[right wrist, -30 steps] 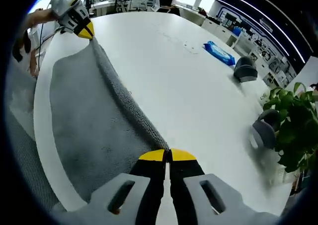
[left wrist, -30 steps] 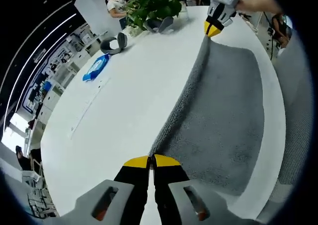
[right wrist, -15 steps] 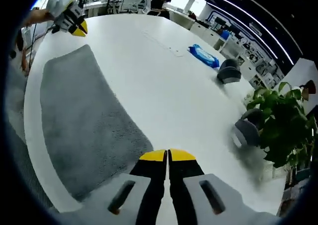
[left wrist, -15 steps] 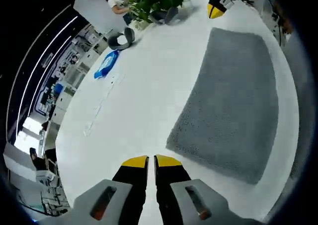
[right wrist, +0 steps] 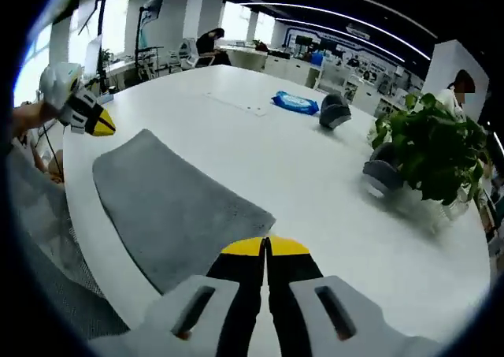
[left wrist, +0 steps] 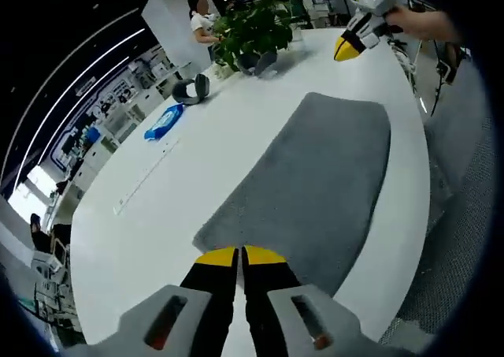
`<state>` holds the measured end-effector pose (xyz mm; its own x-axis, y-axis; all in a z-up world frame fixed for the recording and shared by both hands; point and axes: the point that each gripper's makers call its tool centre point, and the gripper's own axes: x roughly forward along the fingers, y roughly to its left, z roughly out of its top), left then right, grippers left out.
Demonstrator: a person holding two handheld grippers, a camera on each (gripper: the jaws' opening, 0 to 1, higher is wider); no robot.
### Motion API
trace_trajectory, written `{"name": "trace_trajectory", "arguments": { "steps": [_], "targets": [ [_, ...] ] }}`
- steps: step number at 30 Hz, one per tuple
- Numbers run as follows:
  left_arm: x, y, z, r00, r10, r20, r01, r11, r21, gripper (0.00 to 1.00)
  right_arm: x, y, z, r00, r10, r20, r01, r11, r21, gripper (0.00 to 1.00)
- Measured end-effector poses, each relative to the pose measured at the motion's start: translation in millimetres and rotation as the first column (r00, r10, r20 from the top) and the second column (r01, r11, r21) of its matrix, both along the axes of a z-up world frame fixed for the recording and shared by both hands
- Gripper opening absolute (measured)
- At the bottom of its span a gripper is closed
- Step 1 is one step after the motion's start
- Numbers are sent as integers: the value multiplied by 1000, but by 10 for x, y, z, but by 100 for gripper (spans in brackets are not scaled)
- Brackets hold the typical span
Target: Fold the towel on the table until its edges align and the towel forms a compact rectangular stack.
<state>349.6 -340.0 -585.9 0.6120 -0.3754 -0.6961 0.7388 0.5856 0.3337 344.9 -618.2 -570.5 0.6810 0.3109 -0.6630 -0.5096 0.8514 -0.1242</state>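
The broad white oval worktop (left wrist: 197, 184) carries the grey terry towel (left wrist: 315, 191), which now lies flat as one long folded rectangle along the worktop's near edge. A second ago both hand-held grippers pinched its raised long edge; half a second ago they had let go, and now both have drawn back and lifted away. That suggests one fold is finished, with the edges roughly aligned, though a further fold across the length is probably needed for a compact stack.

The left hand-held gripper (left wrist: 239, 255) hovers above one short end of the towel, its yellow-tipped jaws closed together and holding nothing. The right hand-held gripper (right wrist: 266, 246) hangs over the opposite short end, jaws likewise closed and empty.

The right gripper view shows the towel's far-side corner (right wrist: 264, 213) lying slightly rumpled, and the left hand-held gripper held off the worktop's edge beyond the towel. The left gripper view shows, toward the far edge, the green potted plant (left wrist: 256, 26), two grey curved objects (left wrist: 191, 89) and a blue packet (left wrist: 162, 123).
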Motion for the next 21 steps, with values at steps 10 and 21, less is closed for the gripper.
{"name": "trace_trajectory", "arguments": {
  "steps": [10,21],
  "targets": [
    [-403,-267,-315,998,-29,-57,27,999,-27,2,-508,394,-335,984,171,-58,-175,981,-82,0],
    [-547,-440,-491,975,-216,-47,221,960,174,3,-619,671,-500,923,370,-103,-381,915,-132,0]
  ]
}}
